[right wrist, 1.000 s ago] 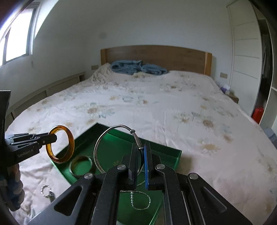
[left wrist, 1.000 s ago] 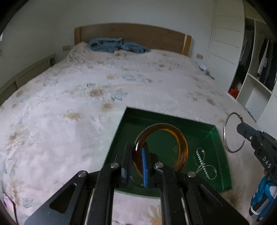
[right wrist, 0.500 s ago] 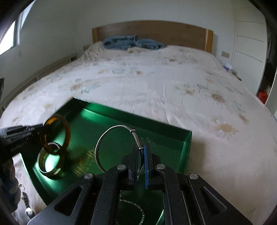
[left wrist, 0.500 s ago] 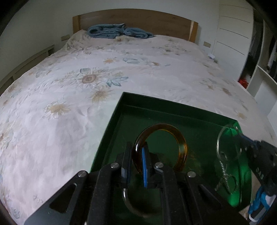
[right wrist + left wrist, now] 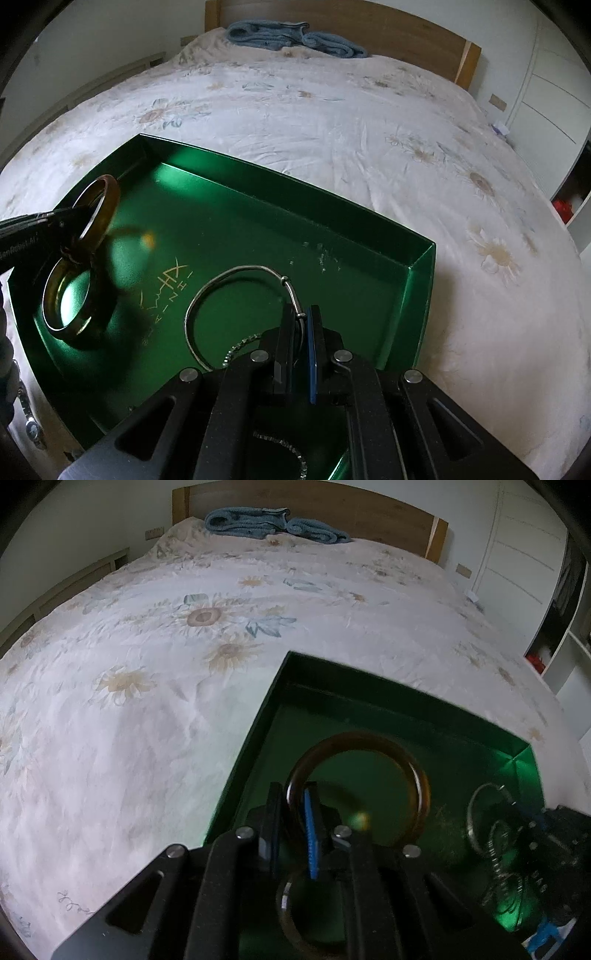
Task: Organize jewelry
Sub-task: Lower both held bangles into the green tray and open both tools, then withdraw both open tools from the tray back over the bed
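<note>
A green tray [image 5: 417,295] lies on the bed; it also shows in the left wrist view [image 5: 255,746]. My left gripper [image 5: 293,794] is shut on an amber bangle [image 5: 417,782], held upright low inside the tray's left part; the bangle also shows in the right wrist view [image 5: 107,206]. A second bangle [image 5: 59,321] lies flat on the tray floor just under it. My right gripper [image 5: 301,314] is shut on a thin silver wire bangle [image 5: 229,275], low over the tray's right part. A silver chain [image 5: 291,448] lies on the tray floor beneath my right gripper.
The tray rests on a floral bedspread [image 5: 147,664]. A blue towel [image 5: 295,38] lies by the wooden headboard [image 5: 369,506]. White wardrobe doors [image 5: 524,557] and open shelves stand at the right. A small metal piece [image 5: 31,430] lies on the bed left of the tray.
Both grippers have moved down and forward into the tray with their bangles. The amber bangle now hangs just above the flat bangle; the silver one is close to the tray floor.
</note>
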